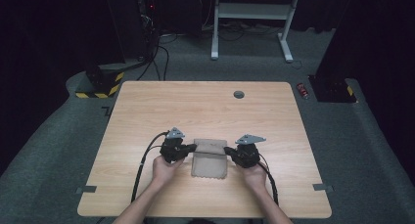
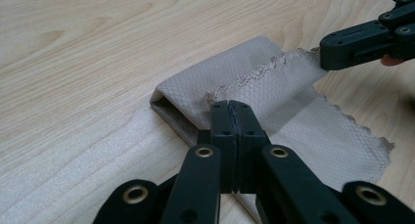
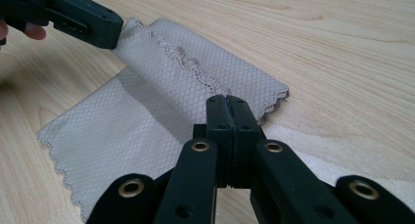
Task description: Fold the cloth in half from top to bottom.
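1. Your left gripper [image 2: 230, 109]: jaws pressed fully together, pinching the scalloped edge of the beige cloth [image 2: 274, 92] at its left end. No gap between them.
2. Your right gripper [image 3: 227, 104]: the same, jaws closed tight on that scalloped edge at its right end. In the high view the two grippers [image 1: 192, 147] [image 1: 228, 150] face each other across the cloth [image 1: 209, 160].
3. The held edge runs side to side between the two sets of jaws, roughly parallel to the near edge of the tabletop [image 1: 205, 106]. It is folded over onto the cloth's far part, with a rounded fold showing beyond it in the left gripper view.
4. The rest of the cloth lies flat on the tabletop and spreads from the held edge toward you; its near scalloped edge is free.
5. The cloth sits in the near half of the tabletop, about midway between the left and right edges and clear of both.
6. Key relation: the fold line lies across, so the next move likely runs near–far with both hands travelling together. Each hand is at its own end, neither nearer. Keep the edge taut or it probably sags in the middle.
7. A small grey disc [image 1: 239, 94] near the far edge is well apart from the work.
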Demonstrator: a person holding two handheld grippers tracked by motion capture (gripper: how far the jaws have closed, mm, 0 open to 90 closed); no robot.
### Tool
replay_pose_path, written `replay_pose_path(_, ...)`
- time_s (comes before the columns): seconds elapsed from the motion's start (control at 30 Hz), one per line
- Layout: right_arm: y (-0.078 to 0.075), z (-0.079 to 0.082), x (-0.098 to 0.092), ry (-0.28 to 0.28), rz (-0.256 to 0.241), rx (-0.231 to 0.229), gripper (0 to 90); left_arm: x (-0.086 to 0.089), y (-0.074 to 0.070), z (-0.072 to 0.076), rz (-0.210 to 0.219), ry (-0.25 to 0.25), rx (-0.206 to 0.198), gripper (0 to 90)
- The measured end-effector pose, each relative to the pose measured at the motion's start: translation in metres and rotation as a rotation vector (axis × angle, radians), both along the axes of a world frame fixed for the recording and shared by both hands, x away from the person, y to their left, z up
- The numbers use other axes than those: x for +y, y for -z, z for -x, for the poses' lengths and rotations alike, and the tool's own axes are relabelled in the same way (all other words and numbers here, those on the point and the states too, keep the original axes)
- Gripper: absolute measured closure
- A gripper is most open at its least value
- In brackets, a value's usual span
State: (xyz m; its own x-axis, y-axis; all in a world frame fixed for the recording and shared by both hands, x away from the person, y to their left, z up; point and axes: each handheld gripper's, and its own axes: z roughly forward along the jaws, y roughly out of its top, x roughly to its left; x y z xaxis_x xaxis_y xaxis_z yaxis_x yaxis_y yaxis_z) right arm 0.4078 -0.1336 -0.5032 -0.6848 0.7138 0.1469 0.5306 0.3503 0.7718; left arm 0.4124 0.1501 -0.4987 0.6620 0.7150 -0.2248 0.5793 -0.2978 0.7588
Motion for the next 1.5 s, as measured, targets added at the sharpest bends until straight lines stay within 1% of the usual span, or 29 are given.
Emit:
replay_pose_path(0.07, 0.000, 0.001, 0.000, -0.002, -0.007, -0.001, 89.5, 0.000, 0.001, 0.001, -0.004, 0.004, 0.000, 89.2)
replay_pose_path(0.17, 0.000, 0.002, 0.000, -0.008, -0.004, -0.002, 89.5, 0.001, 0.001, 0.003, 0.005, 0.001, 0.000, 89.3)
replay_pose_path(0.23, 0.000, 0.003, 0.000, -0.010, -0.007, -0.001, 89.5, 0.002, 0.002, 0.003, 0.000, 0.004, -0.003, 89.3)
replay_pose_path(0.3, 0.000, 0.004, 0.000, -0.011, -0.009, 0.000, 89.5, 0.003, 0.003, 0.004, 0.004, 0.001, -0.002, 89.3)
replay_pose_path(0.5, 0.001, 0.007, 0.001, -0.022, -0.006, -0.003, 89.5, 0.004, 0.004, 0.007, 0.005, 0.004, 0.002, 89.3)
replay_pose_path(0.63, 0.001, 0.009, 0.001, -0.023, -0.006, 0.007, 89.4, 0.004, 0.006, 0.009, 0.002, 0.005, -0.001, 89.3)
replay_pose_path(0.7, 0.001, 0.009, 0.001, -0.028, -0.002, 0.001, 89.5, 0.004, 0.006, 0.010, 0.004, 0.004, 0.001, 89.3)
replay_pose_path(0.83, 0.001, 0.011, 0.001, -0.029, -0.005, 0.003, 89.4, 0.004, 0.005, 0.013, -0.007, 0.011, -0.012, 89.3)
replay_pose_path(0.93, 0.001, 0.013, 0.001, -0.033, -0.003, 0.002, 89.4, 0.004, 0.005, 0.013, -0.009, 0.015, -0.014, 89.3)
replay_pose_path(0.97, 0.001, 0.013, 0.000, -0.031, -0.004, 0.004, 89.5, 0.003, 0.005, 0.014, -0.002, 0.012, -0.012, 89.2)
replay_pose_path(1.13, 0.001, 0.016, 0.000, -0.036, -0.006, 0.003, 89.4, 0.004, 0.007, 0.017, 0.001, 0.014, -0.004, 89.2)
replay_pose_path(1.27, 0.001, 0.017, 0.000, -0.040, -0.004, 0.000, 89.4, 0.004, 0.007, 0.019, 0.003, 0.015, -0.011, 89.2)
replay_pose_path(1.37, 0.001, 0.018, -0.001, -0.040, -0.008, -0.003, 89.4, 0.004, 0.007, 0.020, -0.005, 0.018, -0.020, 89.2)
replay_pose_path(1.43, 0.001, 0.019, -0.001, -0.039, -0.009, -0.002, 89.4, 0.004, 0.007, 0.022, -0.002, 0.017, -0.016, 89.2)
replay_pose_path(1.5, 0.000, 0.020, -0.001, -0.039, -0.013, -0.001, 89.4, 0.004, 0.008, 0.023, -0.012, 0.021, -0.021, 89.2)
